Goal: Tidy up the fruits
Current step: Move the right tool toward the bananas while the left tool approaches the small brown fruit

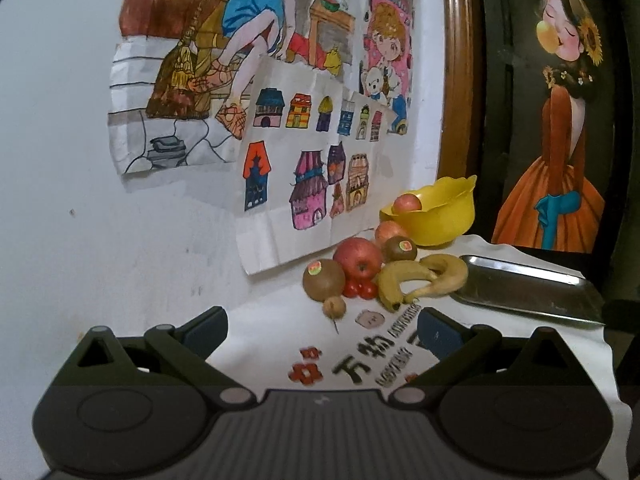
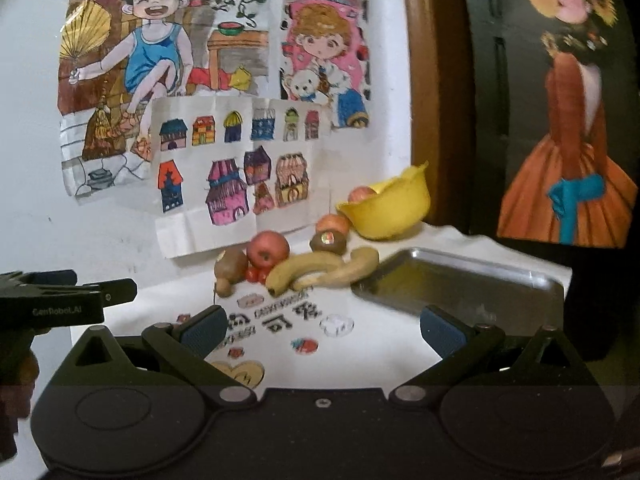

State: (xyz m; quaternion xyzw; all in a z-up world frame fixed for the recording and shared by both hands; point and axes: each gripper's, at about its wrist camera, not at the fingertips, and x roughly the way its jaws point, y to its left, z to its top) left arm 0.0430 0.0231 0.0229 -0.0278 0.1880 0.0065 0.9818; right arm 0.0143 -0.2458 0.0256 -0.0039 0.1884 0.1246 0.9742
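A pile of fruit lies on the white cloth by the wall: a red apple [image 1: 358, 258] [image 2: 267, 249], two kiwis [image 1: 323, 279] [image 1: 400, 248], cherry tomatoes [image 1: 360, 289], two bananas [image 1: 420, 280] [image 2: 320, 270], a small brown fruit [image 1: 334, 306] and a second apple [image 1: 390, 232]. A yellow bowl [image 1: 436, 212] [image 2: 390, 208] behind them holds one apple [image 1: 407, 203]. A metal tray [image 1: 524, 286] [image 2: 460, 286] lies to the right. My left gripper [image 1: 322, 330] and right gripper [image 2: 322, 330] both stand open and empty, short of the fruit.
Children's drawings [image 1: 304, 168] hang on the white wall behind the fruit. A wooden frame [image 1: 454, 80] and a dark panel with a painted figure [image 1: 560, 140] stand at right. The left gripper's body [image 2: 60, 300] shows at the right wrist view's left edge. The cloth [image 2: 360, 344] carries printed text and stickers.
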